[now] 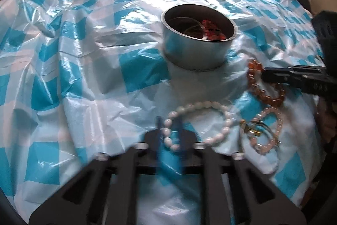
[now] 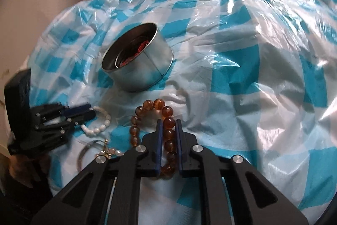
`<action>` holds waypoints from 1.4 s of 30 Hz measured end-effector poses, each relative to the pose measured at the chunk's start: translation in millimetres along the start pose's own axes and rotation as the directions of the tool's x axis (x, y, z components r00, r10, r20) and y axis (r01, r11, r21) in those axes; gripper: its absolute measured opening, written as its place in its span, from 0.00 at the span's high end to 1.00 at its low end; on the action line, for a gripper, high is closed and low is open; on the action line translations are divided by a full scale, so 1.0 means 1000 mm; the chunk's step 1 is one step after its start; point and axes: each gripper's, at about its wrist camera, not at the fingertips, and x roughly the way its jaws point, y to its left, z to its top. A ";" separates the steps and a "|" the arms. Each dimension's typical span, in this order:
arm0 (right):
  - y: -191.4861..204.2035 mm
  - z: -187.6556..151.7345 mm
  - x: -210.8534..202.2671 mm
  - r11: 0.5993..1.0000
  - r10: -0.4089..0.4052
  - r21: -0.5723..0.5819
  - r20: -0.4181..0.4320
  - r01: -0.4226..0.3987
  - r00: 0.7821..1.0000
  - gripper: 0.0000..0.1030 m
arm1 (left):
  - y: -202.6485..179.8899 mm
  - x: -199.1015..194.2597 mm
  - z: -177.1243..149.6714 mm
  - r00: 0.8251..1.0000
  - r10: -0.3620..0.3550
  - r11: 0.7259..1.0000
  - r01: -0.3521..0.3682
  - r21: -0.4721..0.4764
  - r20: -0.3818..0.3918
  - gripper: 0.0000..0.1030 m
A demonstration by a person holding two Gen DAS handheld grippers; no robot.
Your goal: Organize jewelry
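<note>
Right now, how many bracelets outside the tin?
3 beaded: white bracelet in the left gripper, amber bracelet in the right gripper, pink bracelet loose beside them. Tin contents unclear.

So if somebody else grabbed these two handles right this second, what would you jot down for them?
Left gripper: closed around the white bead bracelet, which lies on the checked plastic sheet.
Right gripper: closed on the amber bead bracelet.
Metal tin: stands behind them, already holding red beads and bangles.
Left to do: put both bracelets in the tin, then the pink bead bracelet and the gold-clasped bangle lying across it.
</note>
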 end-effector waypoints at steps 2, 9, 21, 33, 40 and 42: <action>-0.002 0.001 -0.007 0.998 0.061 0.030 0.029 -0.062 0.998 0.88 | -0.004 -0.006 0.000 1.000 0.000 1.000 0.000 0.012 0.017 0.94; 0.002 0.006 -0.035 0.961 0.255 0.076 0.139 -0.267 0.957 0.88 | 0.001 -0.034 0.003 0.992 -0.054 0.997 0.059 -0.049 0.110 0.94; -0.004 0.010 -0.049 0.914 0.352 0.131 0.209 -0.383 0.912 0.88 | 0.004 -0.061 0.015 0.959 -0.173 0.971 0.204 -0.126 0.223 0.94; -0.006 0.014 -0.047 0.898 0.380 0.146 0.221 -0.415 0.898 0.88 | -0.012 -0.068 0.037 0.946 -0.189 0.972 0.218 -0.087 0.264 0.93; -0.007 0.018 -0.042 0.891 0.391 0.155 0.219 -0.427 0.894 0.88 | -0.017 -0.070 0.046 0.941 -0.187 0.973 0.217 -0.078 0.280 0.93; -0.006 0.020 -0.042 0.889 0.395 0.152 0.222 -0.432 0.891 0.88 | -0.020 -0.071 0.048 0.945 -0.163 0.980 0.189 -0.066 0.283 0.94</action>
